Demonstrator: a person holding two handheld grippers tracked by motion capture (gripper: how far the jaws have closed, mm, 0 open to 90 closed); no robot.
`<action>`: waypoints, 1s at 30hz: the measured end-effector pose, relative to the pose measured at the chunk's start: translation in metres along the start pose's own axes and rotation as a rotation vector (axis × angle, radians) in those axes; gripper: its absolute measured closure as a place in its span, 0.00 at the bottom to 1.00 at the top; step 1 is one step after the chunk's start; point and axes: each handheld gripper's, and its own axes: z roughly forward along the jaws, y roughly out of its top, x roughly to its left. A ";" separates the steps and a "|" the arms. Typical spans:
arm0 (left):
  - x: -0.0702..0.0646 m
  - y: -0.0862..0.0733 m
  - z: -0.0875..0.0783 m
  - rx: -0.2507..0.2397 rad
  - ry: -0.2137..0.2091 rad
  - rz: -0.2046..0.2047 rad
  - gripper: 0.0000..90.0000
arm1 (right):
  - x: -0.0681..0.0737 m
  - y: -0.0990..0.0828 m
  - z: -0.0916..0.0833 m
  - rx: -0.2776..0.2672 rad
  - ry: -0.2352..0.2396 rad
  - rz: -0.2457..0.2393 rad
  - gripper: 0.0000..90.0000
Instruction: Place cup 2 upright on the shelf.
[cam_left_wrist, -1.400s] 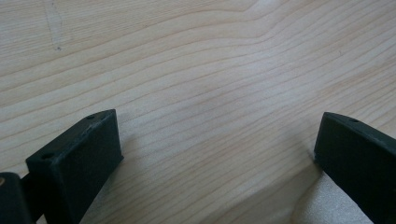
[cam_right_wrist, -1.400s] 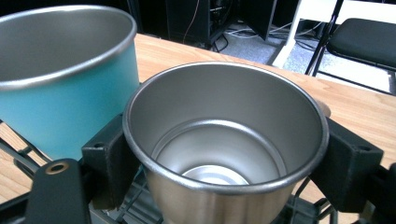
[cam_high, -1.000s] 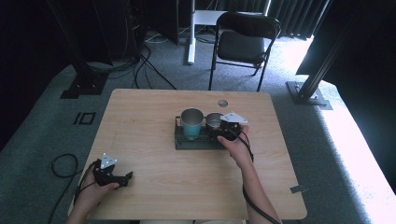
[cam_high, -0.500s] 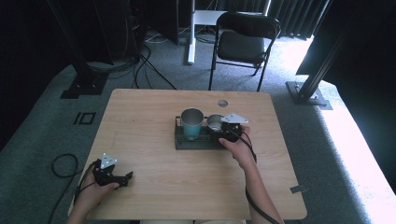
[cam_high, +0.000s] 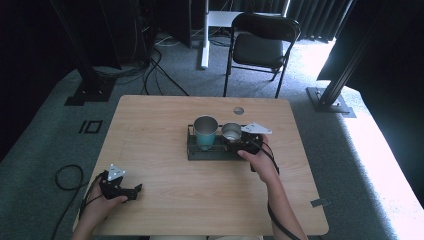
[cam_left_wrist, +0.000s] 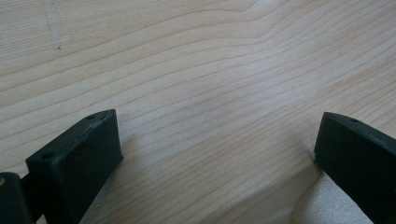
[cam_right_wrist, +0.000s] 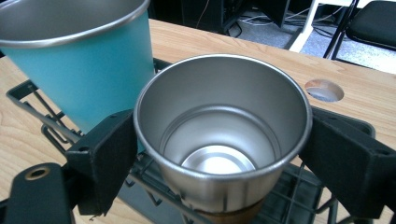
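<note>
The right gripper (cam_high: 243, 142) is seen with its two black jaws set against opposite sides of the plain stainless-steel cup (cam_right_wrist: 223, 135), which is held between them just below the rim. The cup stands upright in the right-hand part of the black wire rack (cam_high: 194, 152), near the centre of the light wooden table (cam_high: 150, 130). Whether its base rests on the rack or is slightly raised cannot be told.

Hazards, as judged from this position:
- The cup wall is smooth, polished and tapered towards the base. Slippage may be expected if the grip is light, since the flat jaw pads meet a curved surface along narrow lines only.
- The teal tumbler with a steel rim (cam_right_wrist: 79, 56) stands just beside the steel cup, behind the nearer jaw. It may be knocked or tipped by any sideways motion.
- The rack is made of thin open wire. The cup base, which appears to carry a brown band, may catch on it during tilting.

The left gripper (cam_high: 120, 186) is rested near the front-left corner of the table, with its jaws spread wide and nothing but bare wood grain between them.
</note>
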 end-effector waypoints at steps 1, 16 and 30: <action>0.000 0.000 0.000 0.000 0.000 0.000 0.02 | 0.000 0.000 -0.001 -0.003 0.001 -0.002 0.13; 0.000 0.000 0.000 0.001 0.000 0.000 0.02 | -0.005 -0.006 -0.017 -0.015 -0.004 0.001 0.13; 0.000 0.000 0.000 0.001 0.000 0.001 0.02 | -0.012 -0.014 -0.038 -0.034 -0.026 -0.005 0.13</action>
